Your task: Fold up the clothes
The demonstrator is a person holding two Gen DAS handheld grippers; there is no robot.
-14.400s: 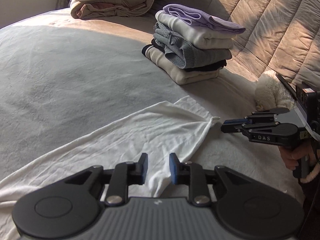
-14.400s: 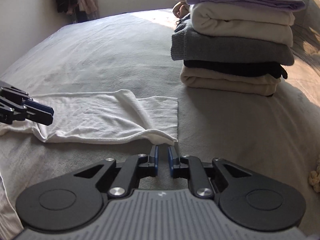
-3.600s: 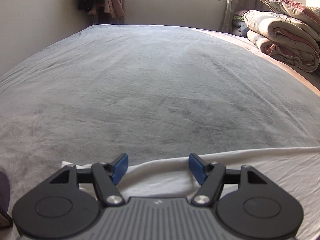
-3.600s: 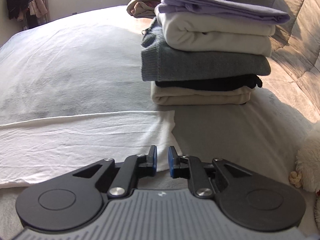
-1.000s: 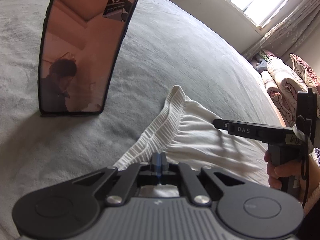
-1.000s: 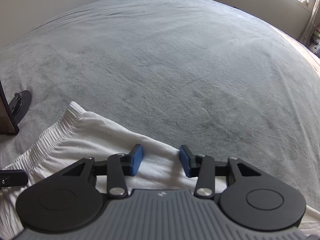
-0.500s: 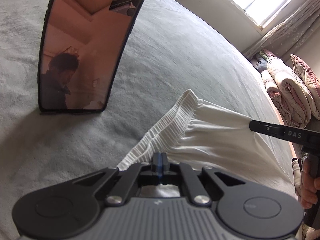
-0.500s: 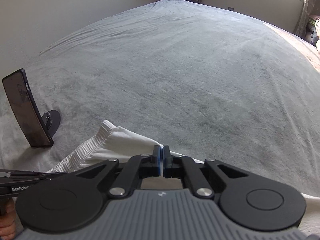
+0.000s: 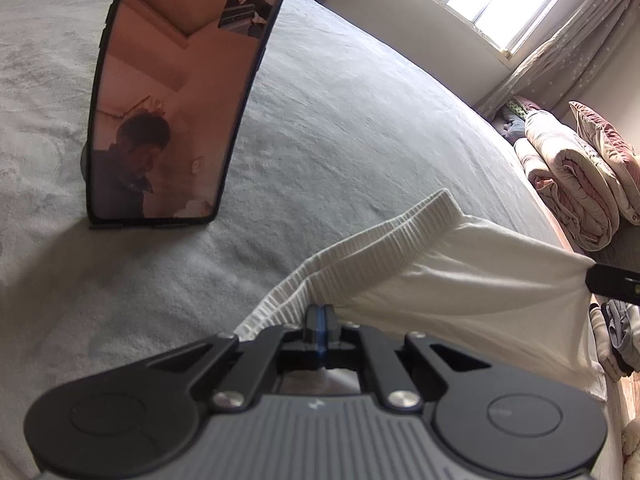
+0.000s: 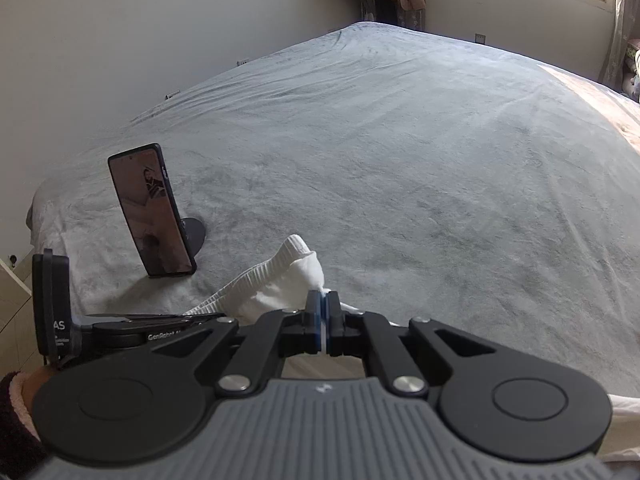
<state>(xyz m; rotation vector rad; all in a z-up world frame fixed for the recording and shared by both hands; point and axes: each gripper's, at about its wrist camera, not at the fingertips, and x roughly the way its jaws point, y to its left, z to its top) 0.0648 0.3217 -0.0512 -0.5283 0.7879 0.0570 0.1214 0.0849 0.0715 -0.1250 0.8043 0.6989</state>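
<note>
A white garment with a ribbed waistband (image 9: 420,268) hangs stretched above the grey bed between both grippers. My left gripper (image 9: 320,322) is shut on the waistband edge near its lower corner. In the right wrist view my right gripper (image 10: 322,320) is shut on a bunched fold of the same white garment (image 10: 292,276). The right gripper's black tip (image 9: 612,288) shows at the right edge of the left wrist view, pinching the cloth taut. The left gripper's body (image 10: 132,330) lies low at the left of the right wrist view, held by a hand in a dark sleeve.
A phone (image 9: 168,92) stands propped on a round stand on the grey blanket (image 10: 400,152), left of the garment. Rolled quilts (image 9: 576,184) lie at the far right, and part of a stack of folded clothes (image 9: 616,336) shows under the right gripper's tip.
The right gripper closed on the white cloth, then rose and pulled away to the right. The garment lifted off the bed and now hangs taut between both grippers. The left gripper stayed put.
</note>
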